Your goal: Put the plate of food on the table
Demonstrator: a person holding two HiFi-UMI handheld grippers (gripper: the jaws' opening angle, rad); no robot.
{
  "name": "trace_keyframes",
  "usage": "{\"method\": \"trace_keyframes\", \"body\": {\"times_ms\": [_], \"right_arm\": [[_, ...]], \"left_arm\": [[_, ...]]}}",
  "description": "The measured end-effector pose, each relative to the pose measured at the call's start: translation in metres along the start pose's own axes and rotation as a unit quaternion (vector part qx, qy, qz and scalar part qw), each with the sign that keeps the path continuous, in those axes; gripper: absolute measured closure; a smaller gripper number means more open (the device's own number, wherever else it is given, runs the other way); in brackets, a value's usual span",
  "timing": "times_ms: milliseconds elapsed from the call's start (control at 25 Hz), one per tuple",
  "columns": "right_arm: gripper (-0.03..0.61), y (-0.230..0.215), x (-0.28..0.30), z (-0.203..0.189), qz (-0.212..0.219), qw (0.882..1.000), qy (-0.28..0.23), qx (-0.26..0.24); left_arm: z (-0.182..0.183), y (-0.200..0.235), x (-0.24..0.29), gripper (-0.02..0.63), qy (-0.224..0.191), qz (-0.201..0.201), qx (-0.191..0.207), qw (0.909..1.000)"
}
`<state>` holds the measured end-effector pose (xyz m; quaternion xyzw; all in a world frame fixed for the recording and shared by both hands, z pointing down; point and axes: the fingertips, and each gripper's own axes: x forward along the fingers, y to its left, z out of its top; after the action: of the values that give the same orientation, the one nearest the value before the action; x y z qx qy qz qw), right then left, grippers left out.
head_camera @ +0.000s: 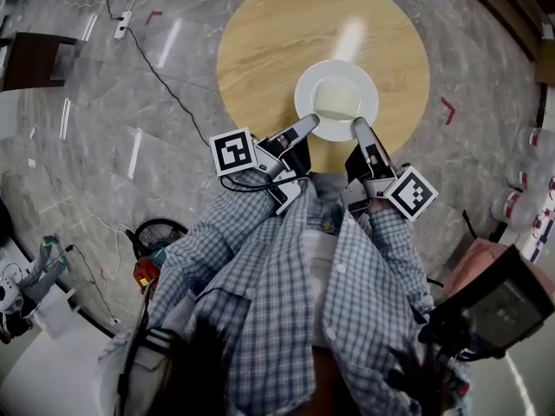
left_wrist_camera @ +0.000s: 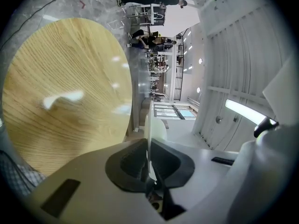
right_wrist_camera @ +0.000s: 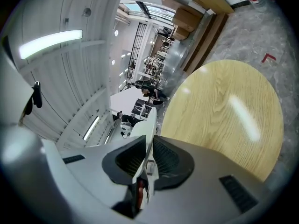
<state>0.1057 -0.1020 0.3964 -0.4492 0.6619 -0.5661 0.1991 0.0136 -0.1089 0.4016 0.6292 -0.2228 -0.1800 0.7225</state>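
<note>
A white plate (head_camera: 336, 99) with pale food in its middle hangs over the near part of the round wooden table (head_camera: 260, 42). My left gripper (head_camera: 312, 123) is shut on the plate's near-left rim. My right gripper (head_camera: 358, 126) is shut on its near-right rim. In the left gripper view the plate (left_wrist_camera: 150, 134) shows edge-on, pinched between the dark pads (left_wrist_camera: 126, 164), with the table (left_wrist_camera: 65, 87) to the left. In the right gripper view the plate's rim (right_wrist_camera: 148, 125) runs edge-on between the pads (right_wrist_camera: 169, 162), and the table (right_wrist_camera: 224, 111) lies to the right.
Grey marble floor surrounds the table. A power strip (head_camera: 121, 26) and its black cable (head_camera: 165, 81) lie on the floor at the left. A dark chair (head_camera: 30, 59) stands at the far left. Water bottles (head_camera: 525, 172) stand at the right edge.
</note>
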Motion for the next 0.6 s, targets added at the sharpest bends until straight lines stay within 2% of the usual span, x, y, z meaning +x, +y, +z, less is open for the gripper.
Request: {"method": "trace_keyframes", "body": {"times_ms": [160, 600], "right_arm": [[0.526, -0.007, 0.000, 0.006, -0.002, 1.000, 0.004, 0.010], [0.526, -0.031, 0.004, 0.002, -0.022, 0.999, 0.025, 0.017]], "left_arm": [[-0.001, 0.004, 0.008, 0.591, -0.003, -0.003, -0.008, 1.0000], [-0.002, 0.028, 0.011, 0.591, -0.009, 0.022, -0.027, 0.9994]]}}
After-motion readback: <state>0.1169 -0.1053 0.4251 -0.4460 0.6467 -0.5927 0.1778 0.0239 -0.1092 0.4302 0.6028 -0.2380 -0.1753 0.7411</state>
